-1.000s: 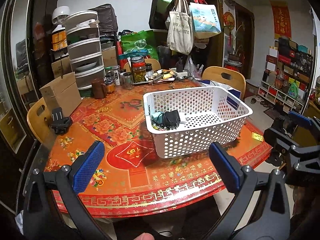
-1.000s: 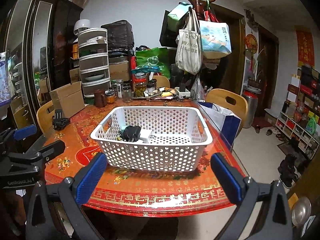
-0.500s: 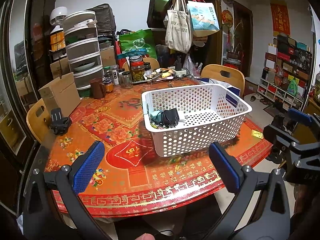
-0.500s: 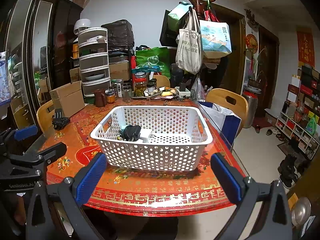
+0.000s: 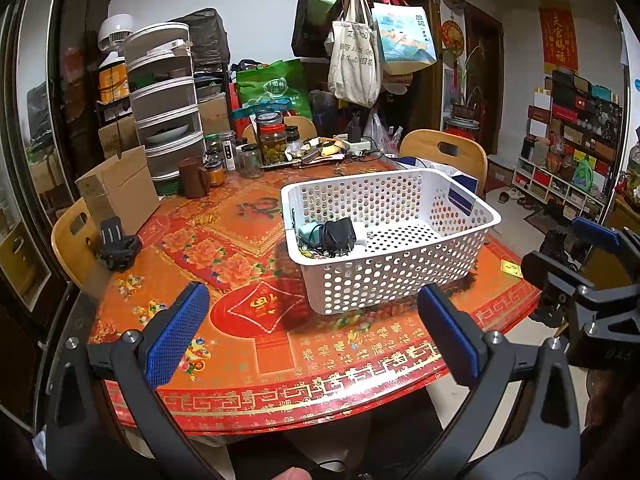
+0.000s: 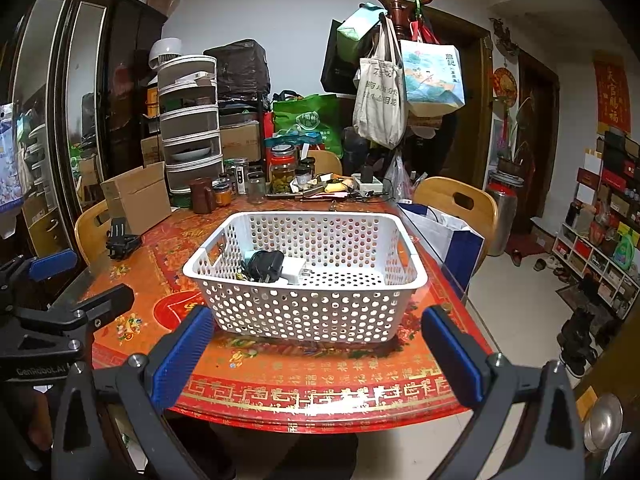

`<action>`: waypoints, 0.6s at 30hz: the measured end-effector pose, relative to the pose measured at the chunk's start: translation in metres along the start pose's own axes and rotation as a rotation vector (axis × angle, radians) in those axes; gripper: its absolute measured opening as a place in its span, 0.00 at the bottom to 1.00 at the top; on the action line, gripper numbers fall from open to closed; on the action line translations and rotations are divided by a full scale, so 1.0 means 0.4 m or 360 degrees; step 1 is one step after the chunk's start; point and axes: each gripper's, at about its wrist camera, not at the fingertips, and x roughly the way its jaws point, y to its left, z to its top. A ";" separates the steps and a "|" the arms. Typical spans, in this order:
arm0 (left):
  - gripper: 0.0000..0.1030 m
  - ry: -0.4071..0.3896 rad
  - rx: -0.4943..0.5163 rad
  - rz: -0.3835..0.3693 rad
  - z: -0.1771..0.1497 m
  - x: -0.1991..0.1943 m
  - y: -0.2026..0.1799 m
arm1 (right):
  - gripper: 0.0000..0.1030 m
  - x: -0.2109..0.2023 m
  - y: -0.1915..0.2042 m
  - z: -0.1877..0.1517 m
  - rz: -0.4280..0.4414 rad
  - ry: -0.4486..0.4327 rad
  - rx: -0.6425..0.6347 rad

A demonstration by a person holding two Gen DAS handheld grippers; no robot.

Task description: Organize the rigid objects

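A white perforated basket (image 5: 400, 276) stands on the red patterned round table (image 5: 248, 344); it also shows in the right wrist view (image 6: 312, 312). In its left end lie a black power adapter (image 5: 339, 234), a white charger (image 6: 294, 271) and a teal item (image 5: 309, 233). A black clip-like object (image 5: 117, 248) sits on the table's left edge. My left gripper (image 5: 312, 336) is open and empty, held near the table's front edge. My right gripper (image 6: 316, 356) is open and empty, in front of the basket.
A cardboard box (image 5: 120, 192), a brown mug (image 5: 194, 178), jars (image 5: 274, 144) and a stacked food cover (image 5: 164, 100) crowd the table's back. Wooden chairs (image 5: 444, 152) stand around. A coat rack with bags (image 6: 384, 92) stands behind. A shelf (image 6: 600, 240) lines the right wall.
Both grippers have drifted slightly; the view shifts a little. Nothing on the table has moved and both grippers stay open.
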 end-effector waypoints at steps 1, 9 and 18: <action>1.00 0.0000 0.0000 0.0000 0.000 0.000 0.000 | 1.00 0.000 0.001 0.001 0.0001 0.0000 -0.0002; 1.00 0.0006 0.0001 -0.0007 -0.003 0.001 0.001 | 1.00 -0.001 0.004 0.003 0.0001 -0.0001 -0.0002; 1.00 0.0009 0.0004 -0.0013 -0.005 0.003 -0.003 | 1.00 0.000 0.003 0.002 0.0002 -0.0001 -0.0002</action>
